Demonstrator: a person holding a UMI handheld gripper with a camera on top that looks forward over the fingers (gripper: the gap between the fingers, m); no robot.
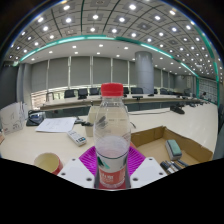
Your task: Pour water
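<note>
Your gripper (112, 170) is clamped on the capped bottle (112, 135), so the carry is underway; next, reach the cup (48, 161) just left.

Bright, even light from rows of ceiling spotlights (100, 20), strong fisheye curving of the room's edges, soft shadows on the bench (60, 140), slight overall softness

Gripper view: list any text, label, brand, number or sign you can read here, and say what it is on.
None can be read.
Bottle between the gripper fingers: its label band shows red and white patches, print too small to read.
Papers on the table: no legible text.
</note>
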